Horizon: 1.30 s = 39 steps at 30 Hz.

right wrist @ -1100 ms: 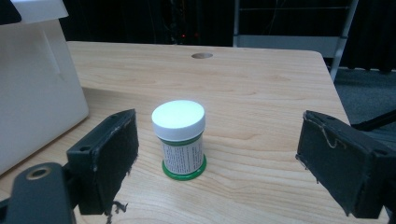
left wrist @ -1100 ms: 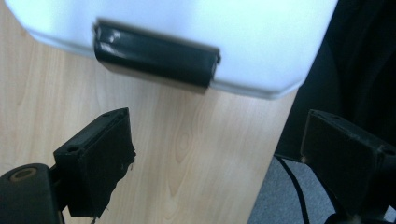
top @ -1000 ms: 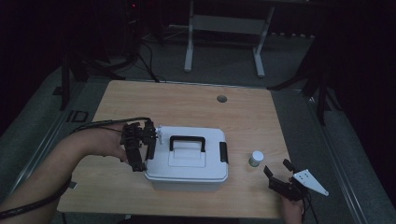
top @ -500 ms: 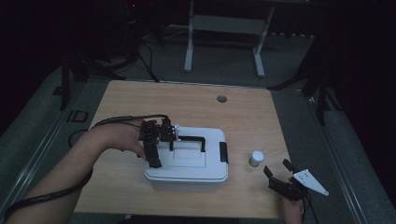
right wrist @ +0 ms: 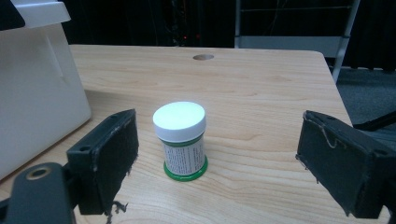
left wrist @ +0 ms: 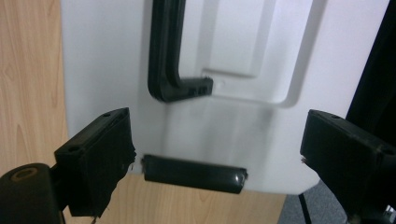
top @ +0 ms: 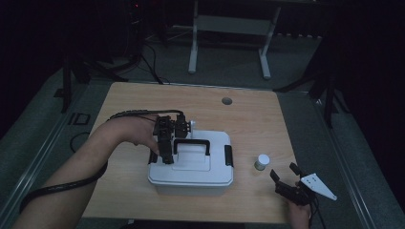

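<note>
Between wide-open left gripper (left wrist: pixel 215 154) jaws: white box (left wrist: pixel 243 116) edge, black latch (left wrist: pixel 194 173). Between spread, empty right gripper (right wrist: pixel 215 163) jaws: upright bottle (right wrist: pixel 181 139), untouched.

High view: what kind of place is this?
Probably a lab or data-recording room, not a home: a bare wooden table in a darkened space, cables on the grey floor, and a metal stand frame behind it.
</note>
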Available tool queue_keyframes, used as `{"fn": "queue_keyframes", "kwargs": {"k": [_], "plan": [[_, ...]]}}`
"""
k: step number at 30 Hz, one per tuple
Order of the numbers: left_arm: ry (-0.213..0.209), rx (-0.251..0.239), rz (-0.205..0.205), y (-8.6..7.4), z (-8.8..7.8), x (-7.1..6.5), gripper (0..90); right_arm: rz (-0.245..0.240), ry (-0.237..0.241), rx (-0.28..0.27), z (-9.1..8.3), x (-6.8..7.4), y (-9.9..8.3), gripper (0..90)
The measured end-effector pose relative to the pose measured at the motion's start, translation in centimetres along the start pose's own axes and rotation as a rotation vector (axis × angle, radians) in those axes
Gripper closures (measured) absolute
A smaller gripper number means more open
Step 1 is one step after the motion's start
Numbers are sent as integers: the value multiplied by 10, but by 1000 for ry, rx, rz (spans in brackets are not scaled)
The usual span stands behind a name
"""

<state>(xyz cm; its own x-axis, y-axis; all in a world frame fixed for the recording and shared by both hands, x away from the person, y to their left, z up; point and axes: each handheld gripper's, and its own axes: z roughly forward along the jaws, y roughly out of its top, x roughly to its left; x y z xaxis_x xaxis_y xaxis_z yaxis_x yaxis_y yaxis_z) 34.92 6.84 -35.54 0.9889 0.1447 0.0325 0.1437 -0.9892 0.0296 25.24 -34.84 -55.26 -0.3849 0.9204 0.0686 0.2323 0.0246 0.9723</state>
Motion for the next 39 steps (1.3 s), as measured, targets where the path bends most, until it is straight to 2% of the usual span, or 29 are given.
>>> {"fn": "queue_keyframes", "kwargs": {"k": [2,8,11,13,17,18,19,20,24,29,30,35,37,39], "plan": [[-6,2,8,3,2,1,110,0,1,1,0,0,0,121],[22,32,24,11,9,9,146,1,4,0,0,0,0,121],[27,37,30,13,11,12,283,3,6,0,0,0,0,121],[3,37,41,15,11,15,338,4,8,-1,0,0,0,121],[-6,38,54,18,13,15,473,4,10,-3,-1,-1,0,120],[0,56,63,20,15,14,515,5,11,-2,-1,-1,0,120],[0,56,63,20,15,14,534,5,11,-2,-1,-1,0,120],[10,77,79,21,18,12,537,5,12,-2,-1,-1,0,120],[23,91,80,24,18,10,551,5,12,-1,0,-1,0,120],[9,107,87,25,18,8,676,5,13,-1,0,-1,0,120],[17,116,92,26,18,6,704,5,13,0,0,-1,0,120],[17,123,96,27,18,5,749,4,14,1,0,-1,-1,120],[-13,117,90,27,18,3,818,3,15,2,0,0,-1,120],[-3,119,90,28,19,2,827,3,16,1,0,0,-1,120]]}}
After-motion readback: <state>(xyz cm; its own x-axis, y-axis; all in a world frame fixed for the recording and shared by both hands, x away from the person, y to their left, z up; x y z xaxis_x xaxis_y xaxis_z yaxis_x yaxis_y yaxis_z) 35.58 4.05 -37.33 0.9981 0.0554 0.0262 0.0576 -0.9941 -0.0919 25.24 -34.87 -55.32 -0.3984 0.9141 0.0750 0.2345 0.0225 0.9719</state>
